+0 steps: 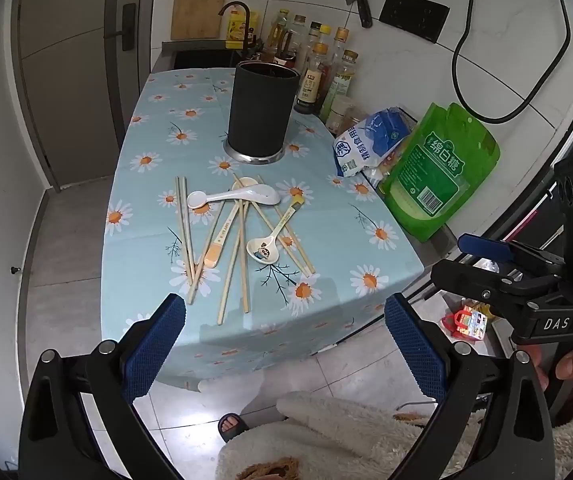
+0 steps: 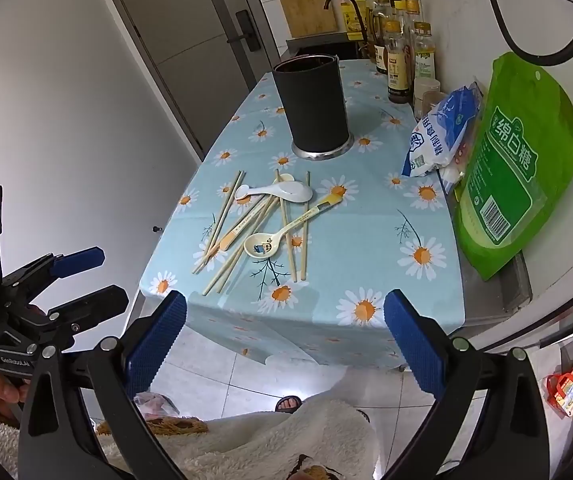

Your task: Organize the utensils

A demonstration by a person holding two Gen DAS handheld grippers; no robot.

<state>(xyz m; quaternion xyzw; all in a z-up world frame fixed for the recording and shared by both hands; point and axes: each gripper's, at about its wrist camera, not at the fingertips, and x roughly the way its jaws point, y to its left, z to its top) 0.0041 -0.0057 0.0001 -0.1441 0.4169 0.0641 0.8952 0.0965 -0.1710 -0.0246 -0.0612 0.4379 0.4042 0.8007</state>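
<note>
A loose pile of utensils lies mid-table: several wooden chopsticks, a white ceramic spoon, a cartoon-printed spoon and a small cream brush. Behind them stands a tall black utensil holder on a steel base. My left gripper hangs open over the table's near edge, nothing between its blue pads. My right gripper is also open and empty, short of the same edge; in the left wrist view it shows at the right.
The table wears a blue daisy cloth. A green sugar bag, a blue-white salt bag and several sauce bottles line the right wall. Sink and tap stand behind. A person's fleecy sleeve and sandalled foot are below.
</note>
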